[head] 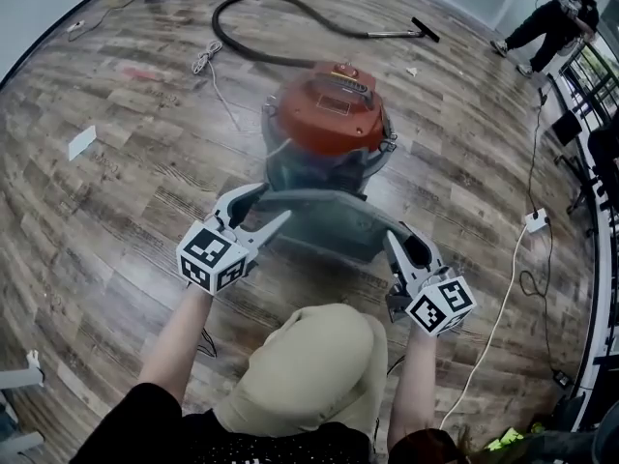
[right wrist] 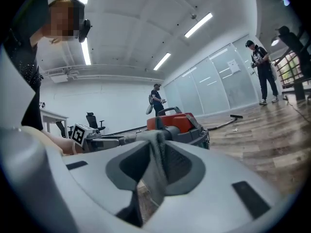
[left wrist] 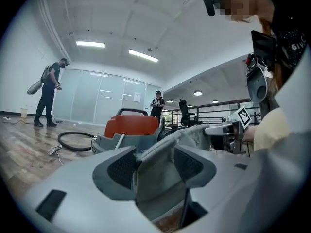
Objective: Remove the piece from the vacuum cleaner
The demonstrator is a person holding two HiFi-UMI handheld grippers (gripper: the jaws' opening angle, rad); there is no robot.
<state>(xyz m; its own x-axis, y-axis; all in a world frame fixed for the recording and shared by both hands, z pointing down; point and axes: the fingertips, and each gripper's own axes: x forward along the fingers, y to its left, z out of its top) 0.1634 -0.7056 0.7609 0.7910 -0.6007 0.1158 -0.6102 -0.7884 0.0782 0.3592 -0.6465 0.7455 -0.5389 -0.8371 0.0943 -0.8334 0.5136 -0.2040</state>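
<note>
- Wood-plank floor (head: 116, 211) fills the head view. A bystander (head: 556, 22) stands at upper right, and a socket block (head: 535, 220) lies at the right edge.
- Vacuum (head: 334, 114), frame centre: upright, with an orange lid on a grey tub. Its black hose (head: 261, 51) loops across the upper frame.
- Piece (head: 324, 222), lower centre, just below the tub: a wide grey part reaching from one gripper to the other. Whether its far edge is free of the tub cannot be told.
- Handling (judged): in both gripper views the piece's edge folds like cloth. It is probably soft and light, not fragile, and likely to droop if held at one end only. Best taken at both end edges, set deep between the pads.
- Left gripper (head: 269, 204): jaws wide apart, with the piece's edge standing between them unpressed. The left forearm (head: 179, 346) reaches up from lower left, and the gripper points up and right.
- Right gripper (head: 399, 240): jaws partly apart, with a fold of the piece between them, not clamped. The right forearm (head: 416, 380) rises from lower right, and the gripper points up and left.
</note>
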